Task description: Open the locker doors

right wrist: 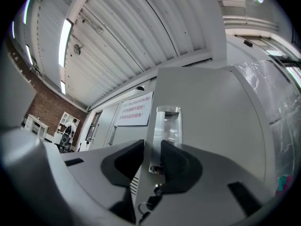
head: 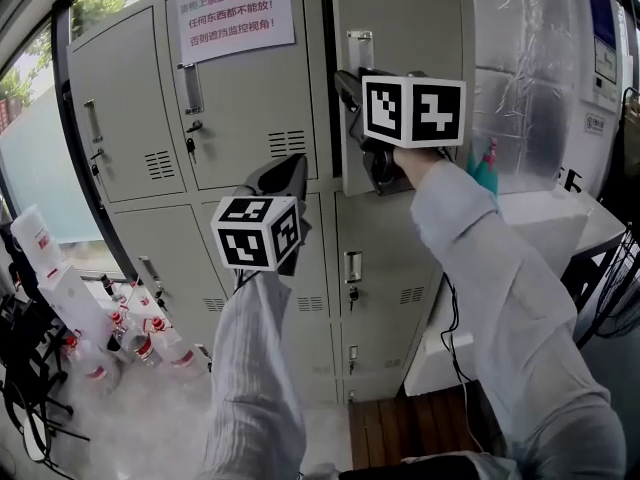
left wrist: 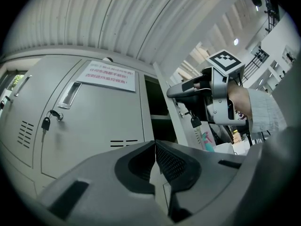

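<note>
Grey metal lockers fill the head view. The upper right locker door [head: 400, 28] stands slightly ajar, with a dark gap along its left edge. My right gripper [head: 348, 80] is at that edge, just below the chrome handle [head: 358, 50]. In the right gripper view its jaws [right wrist: 153, 149] close on the door's edge [right wrist: 211, 117] under the handle [right wrist: 168, 126], and a key hangs below. My left gripper [head: 293, 163] hovers in front of the lower middle locker, shut and holding nothing [left wrist: 155, 147]. From it I see the right gripper [left wrist: 173, 92] and the dark locker inside [left wrist: 157, 107].
A paper sign with red print [head: 232, 13] hangs on the upper middle door, which has a key in its lock [head: 190, 145]. Several bottles [head: 130, 343] stand on the floor at the left. A plastic-wrapped unit [head: 525, 68] and a white counter [head: 540, 228] flank the lockers on the right.
</note>
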